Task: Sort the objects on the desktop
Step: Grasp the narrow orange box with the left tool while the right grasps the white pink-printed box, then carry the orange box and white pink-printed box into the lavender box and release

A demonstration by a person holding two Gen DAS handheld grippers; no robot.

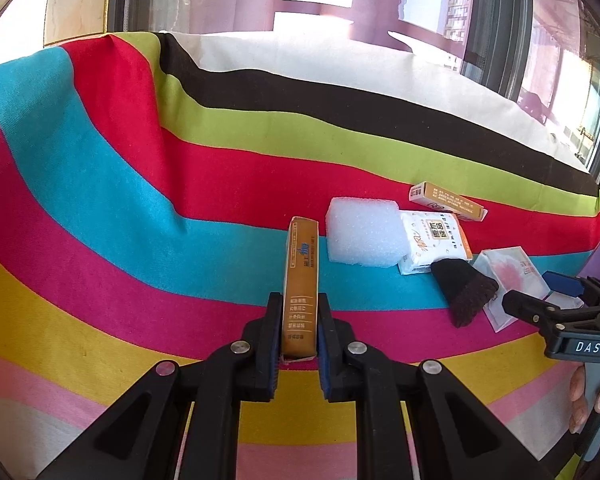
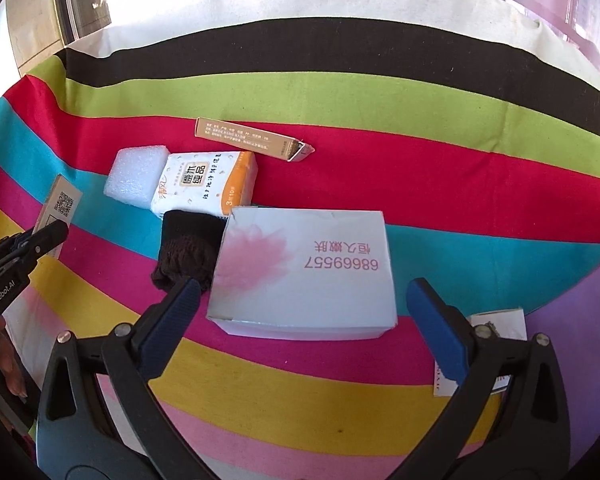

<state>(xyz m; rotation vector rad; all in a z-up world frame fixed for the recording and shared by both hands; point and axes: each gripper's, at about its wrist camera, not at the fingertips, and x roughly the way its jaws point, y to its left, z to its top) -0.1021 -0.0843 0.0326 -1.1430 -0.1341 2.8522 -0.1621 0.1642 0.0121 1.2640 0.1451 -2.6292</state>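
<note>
A slim orange box (image 1: 300, 284) is clamped upright; white foam block (image 1: 362, 232), tissue pack (image 1: 436, 240), dark knit piece (image 1: 464, 294) and white carton (image 2: 304, 272) cluster on the striped cloth.

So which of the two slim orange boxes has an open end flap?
The far orange box on the red stripe; its right-end flap hangs open. The other orange box is clamped in the left gripper.

Left wrist view: rides above the left gripper (image 1: 299, 344), looking forward and steeply down over the striped cloth (image 1: 112, 216) toward the window (image 1: 496, 20); close.
Right wrist view: rides above the right gripper (image 2: 304, 312), tilted down at the white box (image 2: 304, 272); very close.
Shared ground: foam block (image 1: 364, 236) (image 2: 134, 178), tissue pack (image 1: 434, 242) (image 2: 206, 184), dark knit piece (image 1: 462, 294) (image 2: 186, 252), white box (image 1: 508, 284).
Cross-sight: each view catches the other gripper at its edge.
</note>
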